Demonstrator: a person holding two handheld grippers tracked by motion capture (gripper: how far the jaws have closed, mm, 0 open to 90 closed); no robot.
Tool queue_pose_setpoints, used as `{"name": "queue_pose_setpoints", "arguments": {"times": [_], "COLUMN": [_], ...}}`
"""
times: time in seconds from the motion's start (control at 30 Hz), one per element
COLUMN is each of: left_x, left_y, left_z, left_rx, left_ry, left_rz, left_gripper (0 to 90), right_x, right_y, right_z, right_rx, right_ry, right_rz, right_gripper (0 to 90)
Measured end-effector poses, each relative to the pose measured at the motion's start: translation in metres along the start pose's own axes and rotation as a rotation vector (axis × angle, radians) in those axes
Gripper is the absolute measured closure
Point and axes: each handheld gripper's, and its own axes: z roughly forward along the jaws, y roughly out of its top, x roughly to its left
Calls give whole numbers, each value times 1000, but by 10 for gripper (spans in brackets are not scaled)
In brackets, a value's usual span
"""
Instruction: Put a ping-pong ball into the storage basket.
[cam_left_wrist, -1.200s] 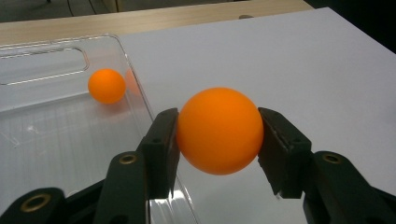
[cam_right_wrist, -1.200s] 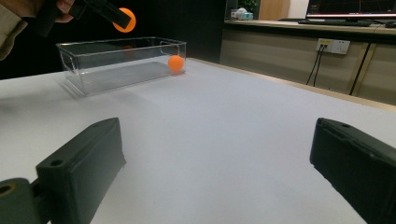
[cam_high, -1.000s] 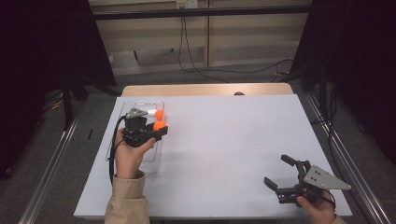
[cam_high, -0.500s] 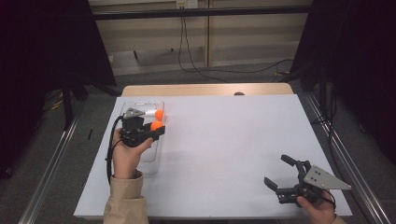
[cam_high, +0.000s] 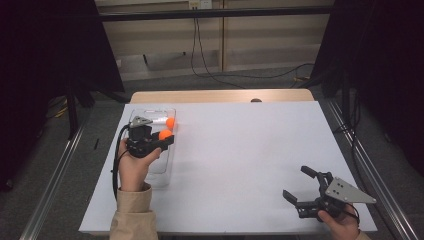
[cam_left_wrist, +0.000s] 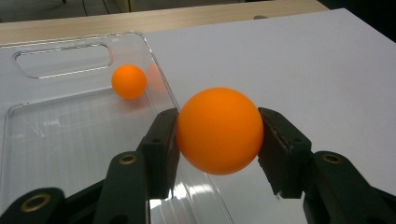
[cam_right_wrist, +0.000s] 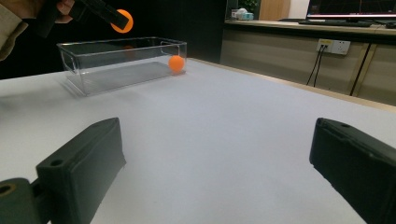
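Observation:
My left gripper (cam_high: 164, 137) is shut on an orange ball (cam_left_wrist: 219, 130), its black pads (cam_left_wrist: 161, 144) pressing the ball from both sides. It holds the ball in the air above the right wall of a clear plastic bin (cam_high: 150, 111) at the table's left. A second orange ball (cam_high: 170, 122) lies inside the bin against its far right corner, also seen in the left gripper view (cam_left_wrist: 129, 81) and the right gripper view (cam_right_wrist: 176, 63). My right gripper (cam_high: 296, 182) rests near the front right corner, jaws wide apart with nothing between them.
A white sheet (cam_high: 240, 160) covers the table, with a wooden edge (cam_high: 220, 96) along the far side. Metal rails run along both sides of the table. Cables lie on the floor behind.

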Motion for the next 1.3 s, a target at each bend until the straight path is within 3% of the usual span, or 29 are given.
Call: {"name": "queue_pose_setpoints", "arguments": {"times": [1.3], "left_x": [19], "left_y": [-11], "left_z": [3], "left_rx": [3], "left_ry": [75], "left_rz": [-26], "left_gripper": [508], "right_x": [0], "right_y": [0], "right_z": [0], "right_rx": [0], "right_ry": [0], "right_rz": [-1], "right_gripper": [26]}}
